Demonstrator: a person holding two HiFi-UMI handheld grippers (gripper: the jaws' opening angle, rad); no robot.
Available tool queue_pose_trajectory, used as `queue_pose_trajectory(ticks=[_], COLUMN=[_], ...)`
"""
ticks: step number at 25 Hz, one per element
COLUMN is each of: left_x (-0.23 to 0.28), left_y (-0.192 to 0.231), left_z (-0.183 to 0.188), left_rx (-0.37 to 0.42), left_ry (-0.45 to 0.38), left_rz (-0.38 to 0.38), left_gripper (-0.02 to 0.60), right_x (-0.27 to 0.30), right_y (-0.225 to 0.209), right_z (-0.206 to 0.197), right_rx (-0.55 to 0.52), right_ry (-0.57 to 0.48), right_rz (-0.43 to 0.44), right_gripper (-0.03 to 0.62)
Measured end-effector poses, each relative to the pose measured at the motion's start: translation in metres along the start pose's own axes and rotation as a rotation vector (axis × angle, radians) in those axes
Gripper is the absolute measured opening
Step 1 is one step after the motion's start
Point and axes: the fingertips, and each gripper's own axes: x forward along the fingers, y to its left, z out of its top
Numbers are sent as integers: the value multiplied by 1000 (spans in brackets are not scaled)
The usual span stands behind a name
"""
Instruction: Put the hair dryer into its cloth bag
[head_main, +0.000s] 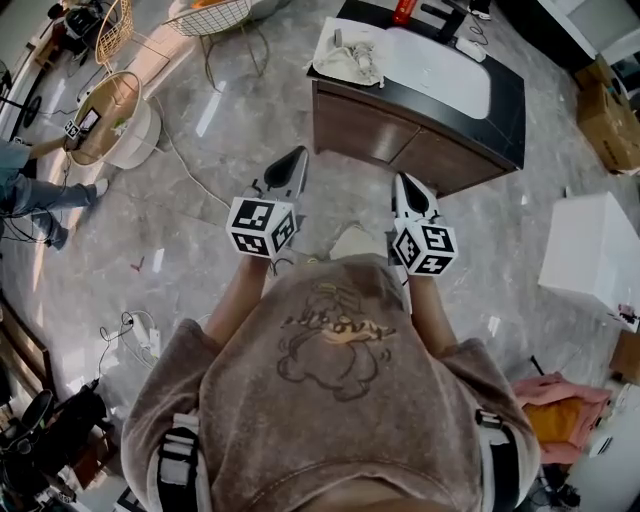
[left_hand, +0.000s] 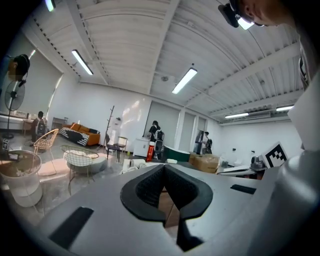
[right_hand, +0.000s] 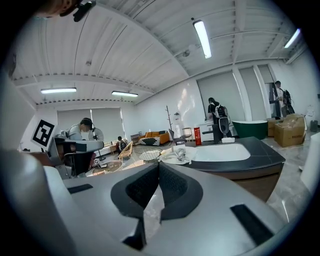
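Far left in the head view, a person in jeans is cut off by the frame edge. A round low table is parked on the grey stone floor just beside them. A white wire chair is set further up, near the top edge.

Next comes the left gripper, which is held out in front of a brown sweatshirt. Its marker cube is turned up to the camera and its jaws are aimed toward the cabinet. In the left gripper view the two black pads are seen pressed together at the tip. Nothing is caught between them, so it's closed and empty.

The cabinet is wood-fronted with a black top, and it's kept clear of both grippers, nothing touching. The white cloth bag is left crumpled on the left end of that top, just beside the white sink. A coiled cord is seen lying on the bag. The hair dryer itself can't really be picked out of that heap. A red bottle is stood at the back of the top, behind the sink.

The right gripper is held level with the left one and pointed the same way. In the right gripper view its pads are seen closed on each other too, with nothing held.

Off to the right, a white box is set on the floor and cardboard boxes are stacked further up. A pink cloth is dumped near the lower right corner.
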Motion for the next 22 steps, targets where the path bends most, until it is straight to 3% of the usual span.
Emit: queue_pose_trajectory(ticks=[11,22], left_x=[40,151], left_y=[41,98], left_z=[-2,24], left_rx=[-3,5], left_ry=[18,29], left_rz=[-6,-3], left_gripper=[18,17], right_x=[56,170], right_y=[-12,-57], right_z=[3,35], right_rx=[15,17], right_ry=[10,34], right_rz=[-21,10], right_gripper=[0,0])
